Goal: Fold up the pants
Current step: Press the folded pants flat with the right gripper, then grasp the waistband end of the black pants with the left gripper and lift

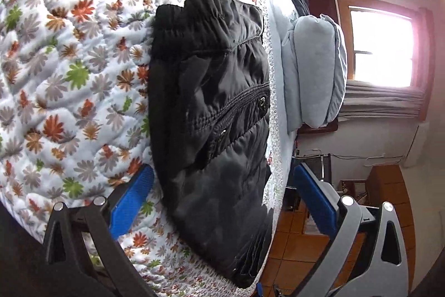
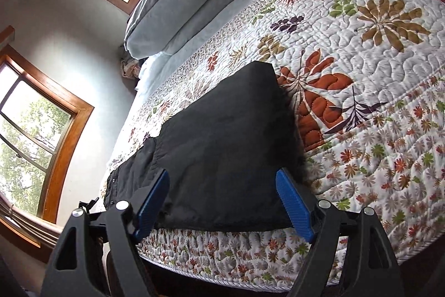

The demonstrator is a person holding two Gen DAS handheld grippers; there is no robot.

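Black pants lie folded into a compact bundle on the floral quilt, near the bed's edge; the elastic waistband is at the top and snap buttons show on the upper layer. My left gripper is open, its blue pads spread to either side of the bundle's near end, holding nothing. In the right wrist view the pants are a flat black slab on the quilt. My right gripper is open with its blue pads astride the near edge of the pants, not closed on the cloth.
Grey-blue pillows lie at the head of the bed, also in the left wrist view. Windows line the wall. A tiled floor with furniture lies beyond the bed's edge.
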